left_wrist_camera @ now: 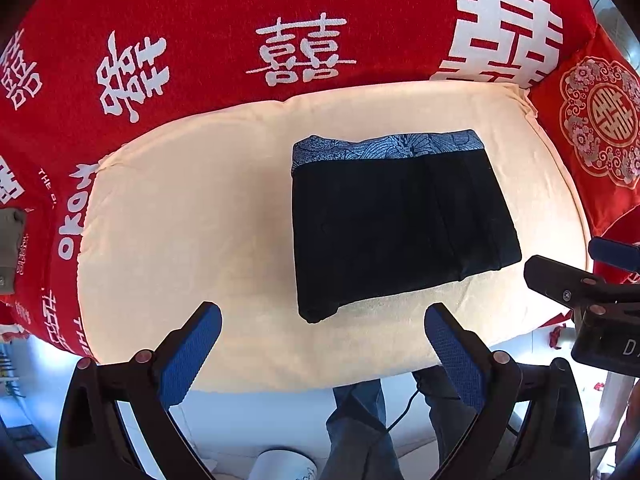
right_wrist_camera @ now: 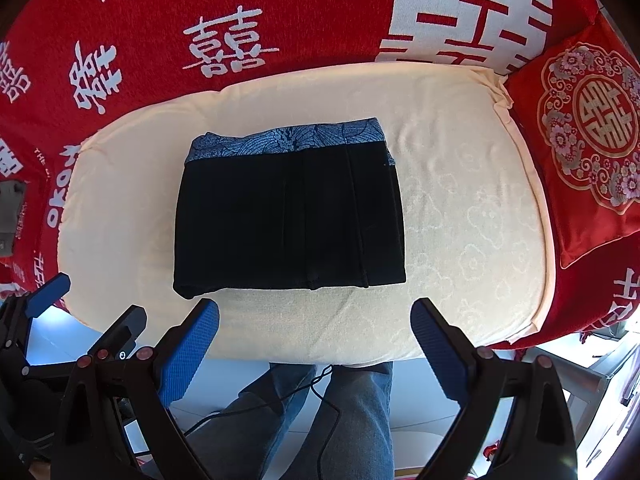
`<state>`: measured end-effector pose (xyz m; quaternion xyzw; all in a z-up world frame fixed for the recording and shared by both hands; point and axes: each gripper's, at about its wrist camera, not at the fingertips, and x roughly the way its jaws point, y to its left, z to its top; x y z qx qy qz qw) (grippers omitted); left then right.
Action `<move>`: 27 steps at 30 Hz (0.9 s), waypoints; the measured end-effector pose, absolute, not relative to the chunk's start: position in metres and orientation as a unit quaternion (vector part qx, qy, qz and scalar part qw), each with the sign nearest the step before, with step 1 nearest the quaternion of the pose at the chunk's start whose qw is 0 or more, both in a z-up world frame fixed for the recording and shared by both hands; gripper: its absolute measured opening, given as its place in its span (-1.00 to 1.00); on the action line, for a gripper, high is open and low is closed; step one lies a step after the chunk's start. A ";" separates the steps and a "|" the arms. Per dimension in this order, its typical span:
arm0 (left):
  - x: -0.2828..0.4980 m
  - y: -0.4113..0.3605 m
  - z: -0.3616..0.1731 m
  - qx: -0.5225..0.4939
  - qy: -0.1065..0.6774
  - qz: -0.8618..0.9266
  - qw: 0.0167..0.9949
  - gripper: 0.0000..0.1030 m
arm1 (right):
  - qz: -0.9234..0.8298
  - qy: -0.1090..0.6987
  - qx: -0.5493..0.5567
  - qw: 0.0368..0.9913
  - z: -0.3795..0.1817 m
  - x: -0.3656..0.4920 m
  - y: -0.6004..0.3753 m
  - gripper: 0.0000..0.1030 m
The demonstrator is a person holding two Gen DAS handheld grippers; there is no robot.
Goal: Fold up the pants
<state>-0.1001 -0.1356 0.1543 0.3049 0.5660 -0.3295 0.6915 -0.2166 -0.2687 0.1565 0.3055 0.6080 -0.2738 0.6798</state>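
- Black pants (right_wrist_camera: pixel 290 216), with a patterned blue-grey waistband (right_wrist_camera: pixel 288 142) at the far edge, are seen folded into a compact rectangle on the cream cushion (right_wrist_camera: pixel 460 220).
- Nothing is held by the left gripper (left_wrist_camera: pixel 322 350), whose jaws are spread wide near the cushion's front edge.
- Likewise, the right gripper (right_wrist_camera: pixel 314 344) is held apart and empty, clear of the cloth.
- Folding is judged essentially complete; at most, a final smoothing or squaring of the slightly uneven near edge would be called for.
- Red printed fabric (left_wrist_camera: pixel 240 20) is seen behind.
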 end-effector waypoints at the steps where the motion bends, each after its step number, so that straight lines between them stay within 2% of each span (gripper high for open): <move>1: -0.100 -0.136 0.155 0.305 0.566 -0.329 0.692 0.98 | -0.274 0.608 0.305 0.680 0.157 -0.216 -0.269 0.89; 27: -0.104 -0.138 0.152 0.310 0.567 -0.332 0.687 0.98 | -0.272 0.611 0.302 0.680 0.158 -0.213 -0.271 0.89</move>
